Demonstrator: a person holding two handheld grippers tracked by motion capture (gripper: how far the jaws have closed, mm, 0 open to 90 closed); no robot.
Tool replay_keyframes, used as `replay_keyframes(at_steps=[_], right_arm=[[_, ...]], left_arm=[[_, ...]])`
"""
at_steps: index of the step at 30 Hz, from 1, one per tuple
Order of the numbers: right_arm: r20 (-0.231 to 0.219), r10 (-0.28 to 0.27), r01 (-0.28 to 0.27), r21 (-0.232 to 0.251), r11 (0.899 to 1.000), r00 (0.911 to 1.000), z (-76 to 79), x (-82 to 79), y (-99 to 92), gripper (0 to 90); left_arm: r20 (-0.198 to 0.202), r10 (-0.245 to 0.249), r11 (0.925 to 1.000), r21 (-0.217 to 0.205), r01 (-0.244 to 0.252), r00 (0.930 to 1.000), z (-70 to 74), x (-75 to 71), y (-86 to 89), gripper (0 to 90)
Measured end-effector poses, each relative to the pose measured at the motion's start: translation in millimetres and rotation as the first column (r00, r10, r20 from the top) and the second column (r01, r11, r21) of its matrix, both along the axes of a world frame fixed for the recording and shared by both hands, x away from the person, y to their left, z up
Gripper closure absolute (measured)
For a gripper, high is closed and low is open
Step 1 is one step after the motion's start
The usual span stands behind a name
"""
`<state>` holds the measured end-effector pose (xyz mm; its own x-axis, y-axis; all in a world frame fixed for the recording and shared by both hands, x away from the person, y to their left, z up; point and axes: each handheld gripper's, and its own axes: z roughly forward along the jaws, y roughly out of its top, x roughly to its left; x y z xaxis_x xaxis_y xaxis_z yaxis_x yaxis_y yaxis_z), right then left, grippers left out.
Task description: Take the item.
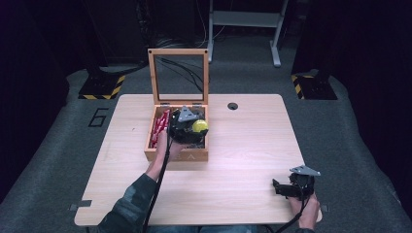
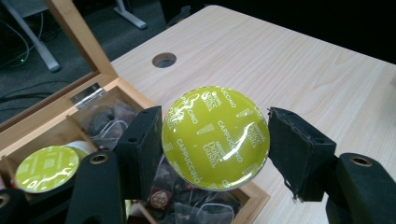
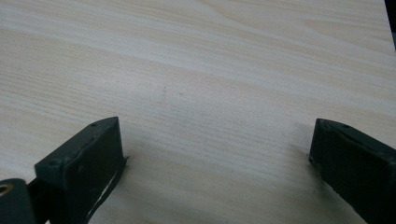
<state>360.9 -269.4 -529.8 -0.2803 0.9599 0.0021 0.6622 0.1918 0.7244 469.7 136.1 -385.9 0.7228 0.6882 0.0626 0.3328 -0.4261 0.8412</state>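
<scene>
Pinching a green coffee capsule [image 2: 215,138] in the left gripper [image 2: 215,140], lifted clear of the wooden box [image 1: 176,156]; right gripper [image 3: 217,158] spread wide, parked near right.

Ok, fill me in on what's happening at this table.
A person is working with a gripper in each hand. The left gripper has its jaws shut on a yellow-green cappuccino capsule, held just above the open wooden box, which holds another green capsule and some sachets. The right gripper sits at the near right of the table, jaws open with nothing between them.
</scene>
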Motion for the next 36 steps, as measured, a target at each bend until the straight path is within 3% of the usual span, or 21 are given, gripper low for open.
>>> replay_keyframes(at_steps=[13,19,36], right_arm=[[0.003,0.002,-0.002,-0.003,1.000,1.0000,0.0,0.1,-0.2,2.2],[0.003,0.002,-0.002,-0.002,1.000,1.0000,0.0,0.0,-0.1,2.2],[0.005,0.002,-0.002,-0.002,1.000,1.0000,0.0,-0.2,-0.1,2.3]], left_arm=[[-0.011,-0.039,0.9992,0.004,0.039,0.9992,-5.5,0.2,-33.0,37.3],[-0.014,-0.049,0.9987,0.010,0.049,0.9987,-13.1,1.0,-46.6,37.2],[-0.067,-0.058,0.9983,0.000,0.058,0.9960,-41.4,4.0,-75.9,37.2]])
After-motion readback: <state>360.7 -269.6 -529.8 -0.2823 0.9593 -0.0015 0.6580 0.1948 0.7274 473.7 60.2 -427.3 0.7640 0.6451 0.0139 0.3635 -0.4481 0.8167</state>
